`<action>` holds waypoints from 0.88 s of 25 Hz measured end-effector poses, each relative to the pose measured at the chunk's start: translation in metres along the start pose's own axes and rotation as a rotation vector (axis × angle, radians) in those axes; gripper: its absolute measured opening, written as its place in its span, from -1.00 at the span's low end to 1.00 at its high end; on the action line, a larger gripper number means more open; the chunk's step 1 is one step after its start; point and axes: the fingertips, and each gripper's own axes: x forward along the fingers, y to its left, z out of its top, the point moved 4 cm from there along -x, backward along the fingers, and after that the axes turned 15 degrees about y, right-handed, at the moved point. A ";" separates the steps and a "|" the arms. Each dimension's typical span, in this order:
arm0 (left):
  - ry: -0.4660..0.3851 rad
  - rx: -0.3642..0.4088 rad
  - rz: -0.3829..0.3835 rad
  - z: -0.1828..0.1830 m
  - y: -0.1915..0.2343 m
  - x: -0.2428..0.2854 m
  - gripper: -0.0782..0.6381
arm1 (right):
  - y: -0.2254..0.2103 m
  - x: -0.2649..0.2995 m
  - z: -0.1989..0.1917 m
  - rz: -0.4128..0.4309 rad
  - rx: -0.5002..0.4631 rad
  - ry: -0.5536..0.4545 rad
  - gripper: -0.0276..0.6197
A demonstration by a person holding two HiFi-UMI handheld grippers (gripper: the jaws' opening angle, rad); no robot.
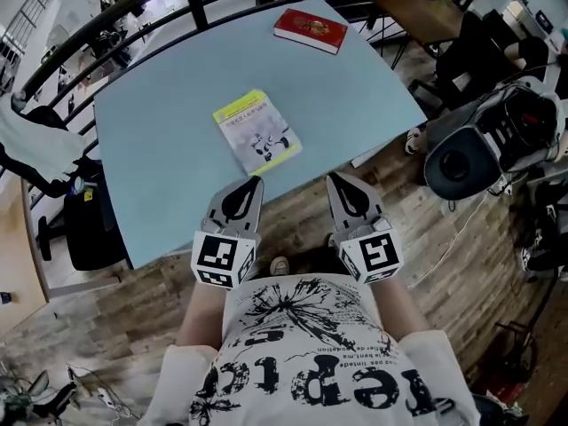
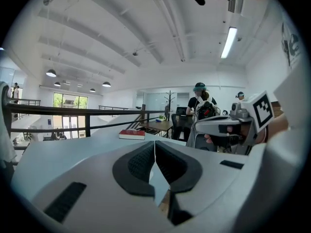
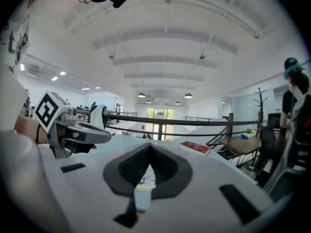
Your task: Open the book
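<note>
A closed book with a yellow and white cover (image 1: 256, 131) lies on the light blue table (image 1: 160, 140), a little in from its near edge. Both grippers hover over that near edge, just short of the book. My left gripper (image 1: 256, 182) is shut with nothing in it, its tips at the book's near left. My right gripper (image 1: 331, 178) is shut and empty too, off the book's near right corner. In the left gripper view the jaws (image 2: 155, 144) meet. In the right gripper view the jaws (image 3: 149, 147) meet, and the book (image 3: 143, 179) shows below them.
A red book (image 1: 311, 30) lies closed at the table's far right edge, also as the red book (image 2: 132, 134) and the red book (image 3: 196, 147). A black railing (image 1: 115, 20) runs behind the table. A wooden desk (image 1: 417, 7) and chairs with bags (image 1: 497, 140) stand to the right.
</note>
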 end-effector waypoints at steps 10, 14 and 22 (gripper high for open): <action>0.053 -0.104 0.195 0.026 0.000 0.087 -0.72 | -0.087 0.076 0.015 0.247 -0.096 0.010 -0.89; 0.097 -0.173 0.282 0.024 -0.009 0.129 -0.72 | -0.124 0.100 0.014 0.365 -0.154 0.029 -0.89; 0.229 -0.303 0.347 -0.025 -0.006 0.208 -0.72 | -0.164 0.152 -0.004 0.495 -0.204 0.080 -0.89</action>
